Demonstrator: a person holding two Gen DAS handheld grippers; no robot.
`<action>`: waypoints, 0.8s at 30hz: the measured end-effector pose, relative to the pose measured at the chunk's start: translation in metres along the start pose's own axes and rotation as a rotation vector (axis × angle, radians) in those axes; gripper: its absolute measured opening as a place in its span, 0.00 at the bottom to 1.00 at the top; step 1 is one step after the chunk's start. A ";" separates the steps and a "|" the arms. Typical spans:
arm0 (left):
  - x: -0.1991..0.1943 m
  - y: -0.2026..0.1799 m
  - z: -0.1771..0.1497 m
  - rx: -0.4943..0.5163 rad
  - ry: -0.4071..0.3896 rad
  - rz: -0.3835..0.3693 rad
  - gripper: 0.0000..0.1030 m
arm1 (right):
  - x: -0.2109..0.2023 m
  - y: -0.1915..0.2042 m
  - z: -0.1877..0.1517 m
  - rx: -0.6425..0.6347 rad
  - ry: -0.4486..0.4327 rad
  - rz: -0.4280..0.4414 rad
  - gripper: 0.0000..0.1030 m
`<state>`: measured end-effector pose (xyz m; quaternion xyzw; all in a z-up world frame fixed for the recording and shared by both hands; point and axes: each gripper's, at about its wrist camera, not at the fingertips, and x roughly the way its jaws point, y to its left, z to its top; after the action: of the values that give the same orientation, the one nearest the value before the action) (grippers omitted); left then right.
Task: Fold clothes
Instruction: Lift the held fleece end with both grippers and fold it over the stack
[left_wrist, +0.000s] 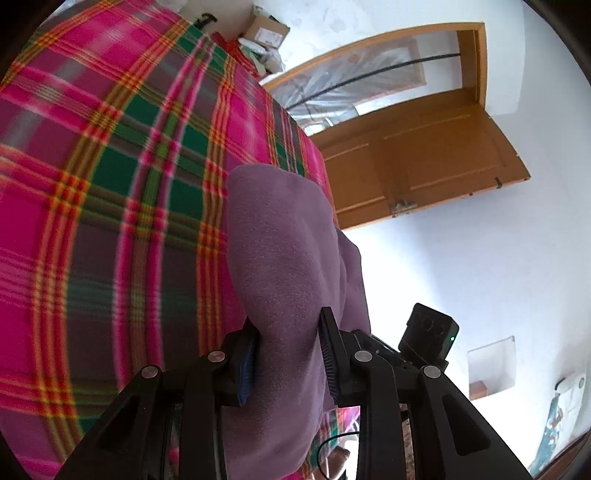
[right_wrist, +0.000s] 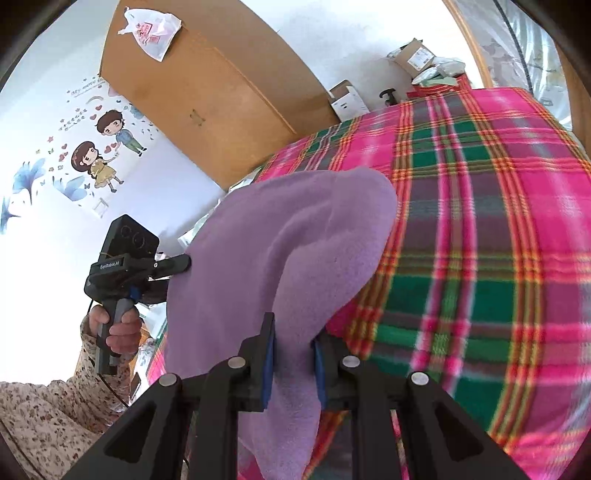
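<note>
**Both grippers clamp the purple cloth**

The left gripper (left_wrist: 288, 354) pinches a fold of the purple cloth (left_wrist: 280, 251) at a narrow gap. The right gripper (right_wrist: 293, 354) grips another fold likewise. The cloth hangs between the 2, above the plaid bed (left_wrist: 110, 166).

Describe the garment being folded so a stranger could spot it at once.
Find the bed's pink-and-green plaid blanket. Over its near edge hangs a purple fleece garment, pinched by the left tool and right tool. It is the only plain, unpatterned cloth there.

My left gripper (left_wrist: 288, 354) pinches the purple garment (left_wrist: 280, 236) above the plaid blanket (left_wrist: 110, 184); an open wooden door (left_wrist: 417, 162) is beyond.
</note>
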<state>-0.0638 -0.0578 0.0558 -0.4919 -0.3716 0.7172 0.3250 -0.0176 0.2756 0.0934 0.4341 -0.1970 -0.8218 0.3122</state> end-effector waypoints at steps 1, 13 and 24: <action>0.000 0.001 0.000 -0.002 -0.007 0.003 0.29 | 0.005 0.001 0.004 -0.002 0.003 0.003 0.18; -0.035 0.032 0.054 -0.031 -0.062 0.038 0.29 | 0.056 0.010 0.044 -0.029 0.036 0.013 0.18; -0.049 0.061 0.077 -0.040 -0.079 0.064 0.29 | 0.097 0.002 0.079 -0.015 0.043 0.002 0.18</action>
<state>-0.1278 -0.1460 0.0447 -0.4811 -0.3826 0.7385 0.2770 -0.1244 0.2122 0.0800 0.4490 -0.1845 -0.8134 0.3206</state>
